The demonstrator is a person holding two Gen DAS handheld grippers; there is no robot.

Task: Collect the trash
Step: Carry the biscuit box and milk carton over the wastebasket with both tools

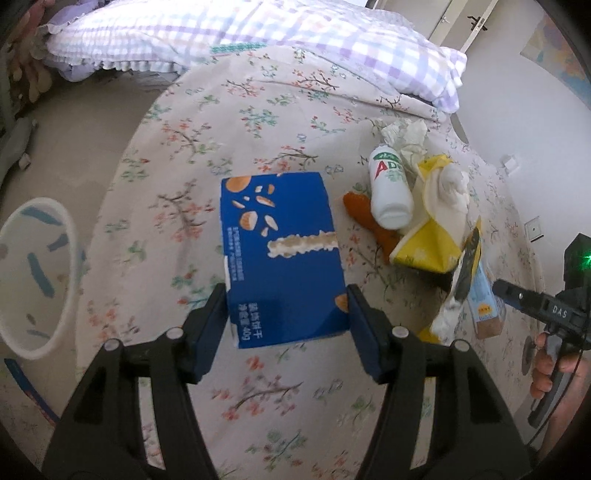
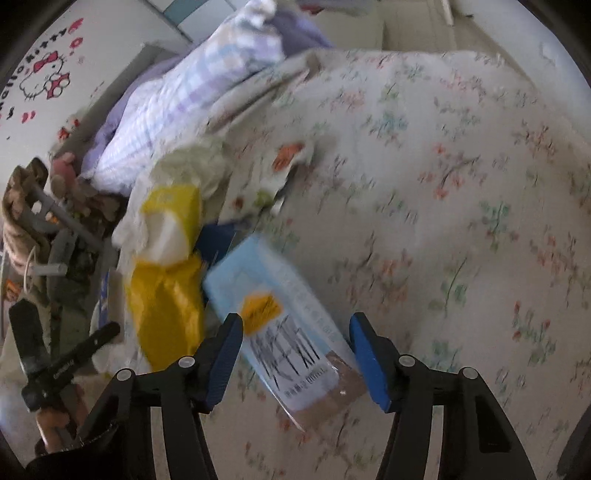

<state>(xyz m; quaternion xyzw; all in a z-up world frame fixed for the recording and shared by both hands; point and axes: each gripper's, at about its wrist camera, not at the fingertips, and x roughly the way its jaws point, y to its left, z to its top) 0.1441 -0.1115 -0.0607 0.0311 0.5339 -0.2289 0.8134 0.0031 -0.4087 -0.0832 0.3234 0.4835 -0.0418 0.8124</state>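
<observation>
My left gripper (image 1: 287,317) is shut on a blue biscuit box (image 1: 282,254), its fingers pressing both sides, above the floral bedspread (image 1: 229,122). A white bin (image 1: 33,277) stands at the left beside the bed. My right gripper (image 2: 295,354) is open, its fingers on either side of a light blue carton (image 2: 284,332) lying on the bed; the carton also shows in the left wrist view (image 1: 485,306). A trash pile sits to the right in the left wrist view: a white bottle (image 1: 389,188), a yellow tissue pack (image 1: 432,236), crumpled tissue (image 1: 404,134) and an orange wrapper (image 1: 364,214).
A checked purple quilt (image 1: 258,33) lies along the far side of the bed. The yellow tissue pack (image 2: 166,288) lies left of the carton in the right wrist view. A Hello Kitty wall sticker (image 2: 44,77) and stuffed toys (image 2: 62,173) are at far left there.
</observation>
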